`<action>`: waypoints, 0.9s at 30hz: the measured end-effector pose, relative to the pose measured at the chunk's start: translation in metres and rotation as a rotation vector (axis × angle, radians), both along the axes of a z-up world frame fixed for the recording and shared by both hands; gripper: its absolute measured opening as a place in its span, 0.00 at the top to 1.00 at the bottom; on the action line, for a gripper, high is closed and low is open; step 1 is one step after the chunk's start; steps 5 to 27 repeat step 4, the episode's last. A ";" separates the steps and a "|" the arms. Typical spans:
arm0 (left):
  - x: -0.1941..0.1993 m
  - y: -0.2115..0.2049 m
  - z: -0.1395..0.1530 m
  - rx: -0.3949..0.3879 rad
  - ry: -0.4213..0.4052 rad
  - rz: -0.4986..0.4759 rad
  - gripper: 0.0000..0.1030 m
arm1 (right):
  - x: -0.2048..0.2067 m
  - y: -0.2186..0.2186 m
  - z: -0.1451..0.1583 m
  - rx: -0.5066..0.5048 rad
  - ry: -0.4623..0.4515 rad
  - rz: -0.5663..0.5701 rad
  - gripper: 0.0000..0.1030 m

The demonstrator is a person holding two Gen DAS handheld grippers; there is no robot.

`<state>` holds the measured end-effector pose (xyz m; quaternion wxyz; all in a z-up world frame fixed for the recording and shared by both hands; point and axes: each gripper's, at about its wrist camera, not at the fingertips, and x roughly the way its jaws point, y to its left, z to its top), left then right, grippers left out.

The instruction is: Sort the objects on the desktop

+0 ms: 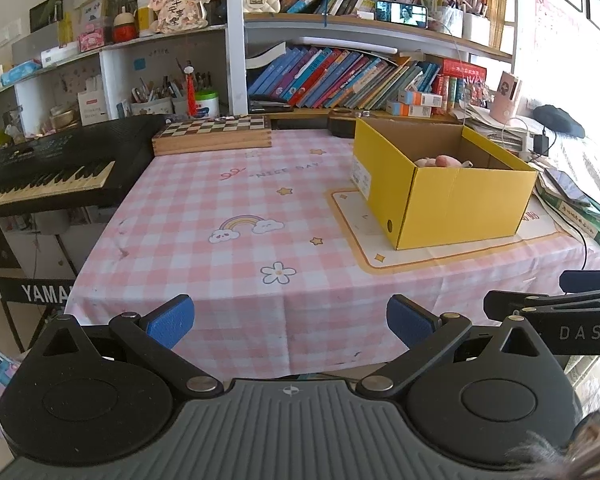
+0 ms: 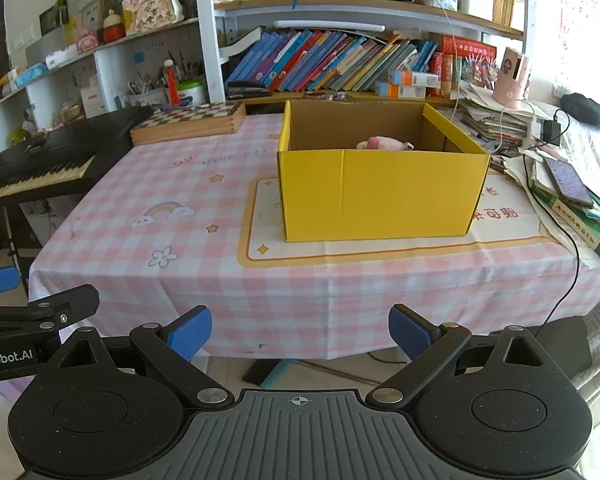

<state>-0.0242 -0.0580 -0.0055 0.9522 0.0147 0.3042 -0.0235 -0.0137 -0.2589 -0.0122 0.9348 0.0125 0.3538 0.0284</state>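
Yellow cardboard box (image 2: 380,196) stands on the table's right half, on a printed mat (image 2: 420,246), with a pink soft item (image 2: 382,144) inside. Left gripper (image 1: 290,326) and right gripper (image 2: 300,334) hover off the near edge, jaws apart, both empty. Checked cloth (image 1: 228,216) appears bare; judgement: confirm nothing loose remains before withdrawing.

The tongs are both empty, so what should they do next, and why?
Probably nothing more than easing back. Both the left tongs and the right tongs hang open and empty at the table's near edge. A pink thing already lies in the yellow box, and the checked cloth shows nothing loose to pick up.
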 end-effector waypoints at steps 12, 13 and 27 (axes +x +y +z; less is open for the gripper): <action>0.003 0.001 -0.001 -0.006 0.003 0.009 0.00 | 0.004 -0.001 -0.001 -0.001 0.009 -0.001 0.06; 0.003 0.001 -0.001 -0.006 0.003 0.009 0.00 | 0.004 -0.001 -0.001 -0.001 0.009 -0.001 0.06; 0.003 0.001 -0.001 -0.006 0.003 0.009 0.00 | 0.004 -0.001 -0.001 -0.001 0.009 -0.001 0.06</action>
